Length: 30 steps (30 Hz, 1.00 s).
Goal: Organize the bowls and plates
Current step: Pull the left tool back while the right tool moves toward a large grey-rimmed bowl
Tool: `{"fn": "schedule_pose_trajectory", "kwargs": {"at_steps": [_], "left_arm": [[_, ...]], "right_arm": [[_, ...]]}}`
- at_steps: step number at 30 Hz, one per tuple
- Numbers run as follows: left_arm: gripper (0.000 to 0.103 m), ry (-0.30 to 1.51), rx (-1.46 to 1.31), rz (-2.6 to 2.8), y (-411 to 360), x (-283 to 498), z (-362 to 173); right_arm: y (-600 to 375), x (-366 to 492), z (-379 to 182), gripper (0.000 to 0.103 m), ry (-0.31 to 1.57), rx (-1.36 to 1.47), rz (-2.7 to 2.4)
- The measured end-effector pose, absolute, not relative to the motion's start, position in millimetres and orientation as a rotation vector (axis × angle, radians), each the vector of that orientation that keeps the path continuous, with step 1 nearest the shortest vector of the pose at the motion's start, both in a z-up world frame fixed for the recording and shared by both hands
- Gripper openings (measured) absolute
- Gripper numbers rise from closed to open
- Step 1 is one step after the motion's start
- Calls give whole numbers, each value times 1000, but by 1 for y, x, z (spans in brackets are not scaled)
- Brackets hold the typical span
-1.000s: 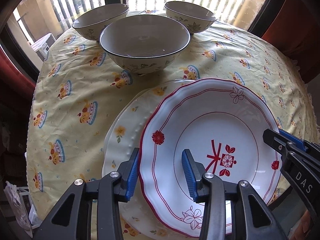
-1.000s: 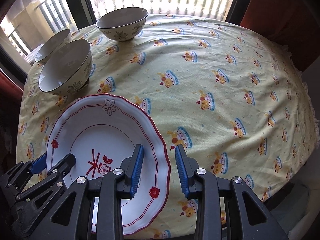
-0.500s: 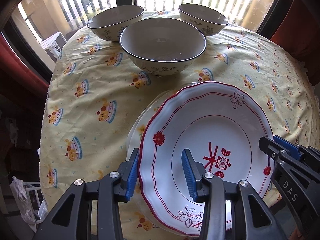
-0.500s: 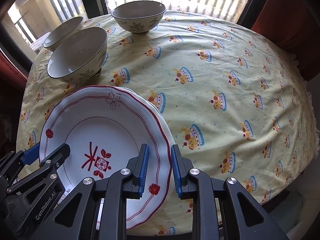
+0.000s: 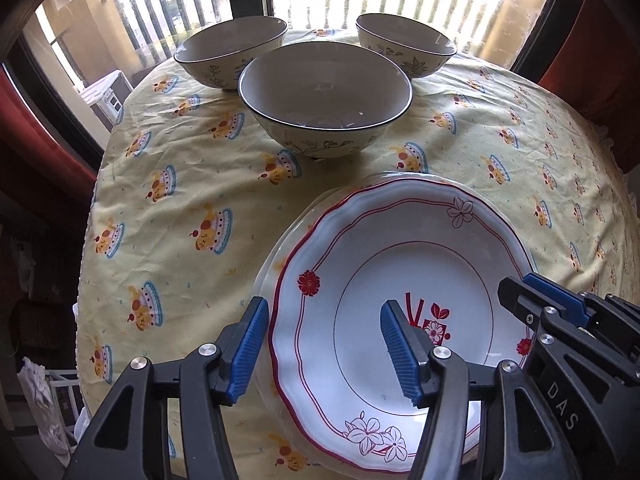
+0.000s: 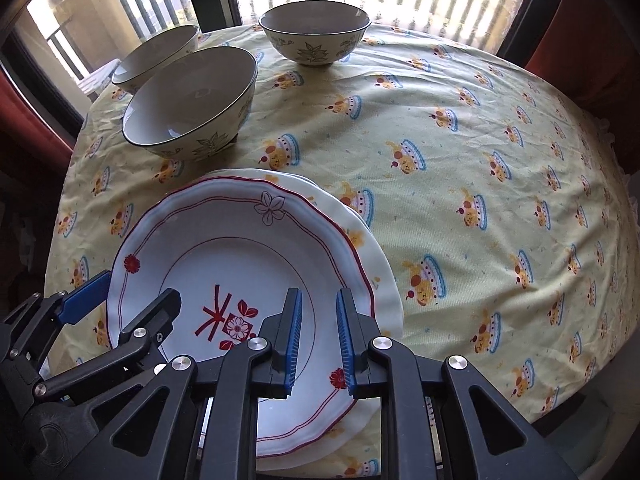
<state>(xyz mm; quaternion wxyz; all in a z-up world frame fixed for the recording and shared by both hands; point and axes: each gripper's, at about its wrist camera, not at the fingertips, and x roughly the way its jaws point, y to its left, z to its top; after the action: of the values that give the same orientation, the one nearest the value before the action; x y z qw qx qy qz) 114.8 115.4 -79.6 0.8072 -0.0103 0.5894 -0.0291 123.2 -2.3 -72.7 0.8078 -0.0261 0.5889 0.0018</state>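
A white plate with a red scalloped rim (image 5: 400,264) (image 6: 240,264) lies on a cream flowered plate (image 5: 276,256) (image 6: 376,264) near the table's front edge. My left gripper (image 5: 324,308) (image 6: 132,298) straddles the red-rimmed plate's left rim. Its jaws are opening and the pads stand clear of the rim. My right gripper (image 6: 319,296) (image 5: 524,286) is at the opposite rim, jaws closing, with the pads pinching that rim. Three floral bowls stand behind: a near one (image 5: 324,84) (image 6: 192,100), a back left one (image 5: 232,48) (image 6: 156,56) and a back right one (image 5: 404,42) (image 6: 316,36).
A yellow patterned tablecloth (image 5: 180,208) (image 6: 460,160) covers the round table. A window with railings is behind the bowls, and red curtains hang on both sides. The cloth to the right of the plates holds nothing.
The left jaws have spread wide and let go of the left rim. The right jaws have narrowed onto the right rim. The red-rimmed plate now covers more of the cream plate.
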Motion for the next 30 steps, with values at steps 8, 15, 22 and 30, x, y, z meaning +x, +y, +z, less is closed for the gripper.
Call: {"fn": "schedule_pose_trajectory", "kwargs": {"at_steps": [8,15,22,30], "left_arm": [[81,1262,-45,-55,126,124,-77],[83,1206,-56,-41,145,154,-61],[80,1132,-35,-29,161,195,-47],[69,1138,-33,-18,170,238,-58]], "right_arm": [[-8,133,-65,39,1245,-31,-3],[-5,159,-46,60,1191,-6,-8],[15,201,-30,60,1136,-9,-3],[32,246,-33,60,1112,2,7]]}}
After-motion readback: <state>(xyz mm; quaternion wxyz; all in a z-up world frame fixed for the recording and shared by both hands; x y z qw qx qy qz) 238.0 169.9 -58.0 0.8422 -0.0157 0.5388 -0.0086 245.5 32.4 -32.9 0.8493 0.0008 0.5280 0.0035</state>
